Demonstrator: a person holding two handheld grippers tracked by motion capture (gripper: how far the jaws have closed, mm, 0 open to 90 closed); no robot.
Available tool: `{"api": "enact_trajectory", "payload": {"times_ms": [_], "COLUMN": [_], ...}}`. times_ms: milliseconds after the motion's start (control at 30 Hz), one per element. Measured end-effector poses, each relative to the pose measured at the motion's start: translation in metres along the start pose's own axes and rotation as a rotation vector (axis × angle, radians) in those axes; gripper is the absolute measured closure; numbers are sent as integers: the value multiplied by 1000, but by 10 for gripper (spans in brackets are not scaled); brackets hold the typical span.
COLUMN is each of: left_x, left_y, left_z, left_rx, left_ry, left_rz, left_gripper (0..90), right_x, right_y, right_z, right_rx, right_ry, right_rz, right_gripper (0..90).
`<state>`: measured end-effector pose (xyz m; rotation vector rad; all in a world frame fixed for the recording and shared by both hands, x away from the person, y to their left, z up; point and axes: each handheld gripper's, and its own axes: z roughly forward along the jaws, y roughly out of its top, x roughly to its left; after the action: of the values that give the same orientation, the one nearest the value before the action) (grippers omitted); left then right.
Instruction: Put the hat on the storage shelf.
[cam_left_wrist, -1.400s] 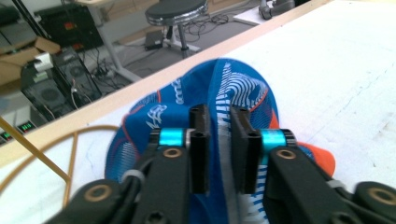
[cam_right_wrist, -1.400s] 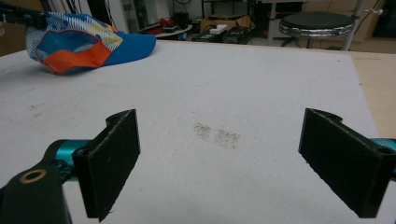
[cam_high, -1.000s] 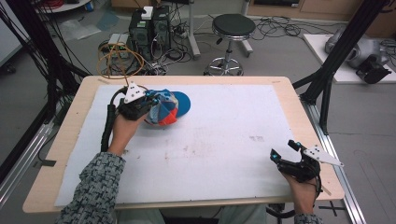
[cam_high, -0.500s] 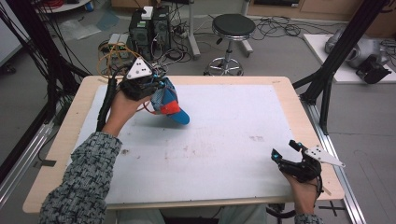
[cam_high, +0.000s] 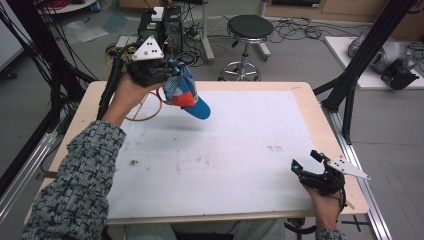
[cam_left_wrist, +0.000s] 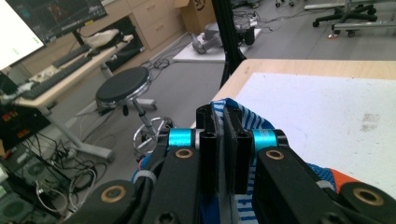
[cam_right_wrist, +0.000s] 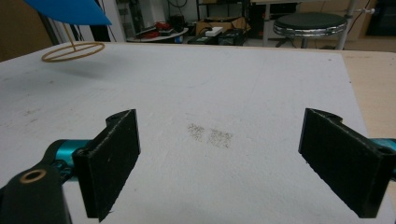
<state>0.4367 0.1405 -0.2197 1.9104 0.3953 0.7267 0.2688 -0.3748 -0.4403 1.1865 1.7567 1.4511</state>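
Observation:
A sock with a blue toe, an orange band and a blue-and-white striped cuff hangs in the air over the table's far left. My left gripper is shut on its cuff; in the left gripper view the striped fabric is pinched between the jaws, left gripper. Below it on the white mat lies a thin wooden ring stand, also wooden ring stand under the blue toe. My right gripper rests open at the near right corner, right gripper, nothing between its jaws.
A white mat covers most of the wooden table. A black frame post stands at the right edge. Beyond the far edge are a stool and electronics boxes with cables.
My left gripper has lifted the sock up off the mat, toward the far left, and the wooden ring stand now shows beneath it. The right gripper has stayed put.

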Motion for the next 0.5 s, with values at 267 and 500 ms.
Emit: {"api": "enact_trajectory", "payload": {"times_ms": [267,500], "left_x": [19,39], "left_y": [25,44], "left_z": [-9,-19], "left_rx": [-34,-59], "left_ry": [10,41], "left_rz": [8,20], "left_gripper": [860,859], "right_x": [-2,-2], "right_y": [-1,-1], "right_z": [0,0], "right_rx": [-1,5], "right_ry": [-6,-13], "right_rz": [1,5], "right_gripper": [117,117]}}
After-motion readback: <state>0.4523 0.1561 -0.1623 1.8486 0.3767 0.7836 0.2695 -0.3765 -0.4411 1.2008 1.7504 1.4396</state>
